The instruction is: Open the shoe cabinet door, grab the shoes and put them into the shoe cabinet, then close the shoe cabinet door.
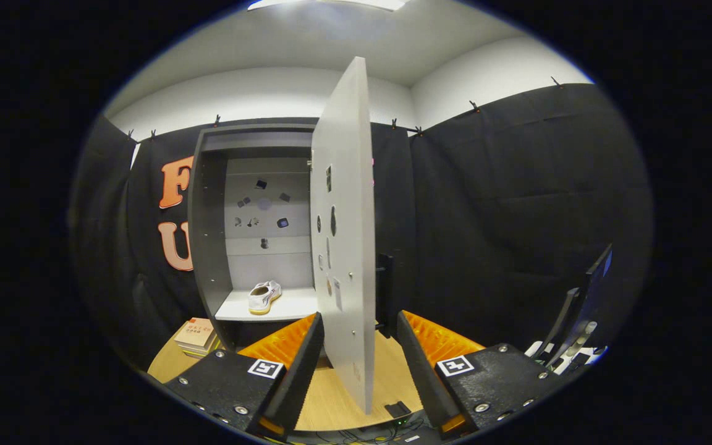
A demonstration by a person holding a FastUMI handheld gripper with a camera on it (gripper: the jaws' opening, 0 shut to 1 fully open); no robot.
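Gripper view places the hand-held gripper [360, 346] with its fingers spread wide and gripping nothing, the free edge of the swung-open cabinet door [345, 235] standing in the gap between them; whether either finger touches the panel cannot be told. That straddling position suits pushing the door closed, judged the step in hand, since the white shoes [264, 296] already rest on the lower shelf inside the shoe cabinet [207, 235], beyond the left finger. A stack of books [196, 337] lies on the tabletop [337, 395] beside the cabinet base, well clear of the door's swing.
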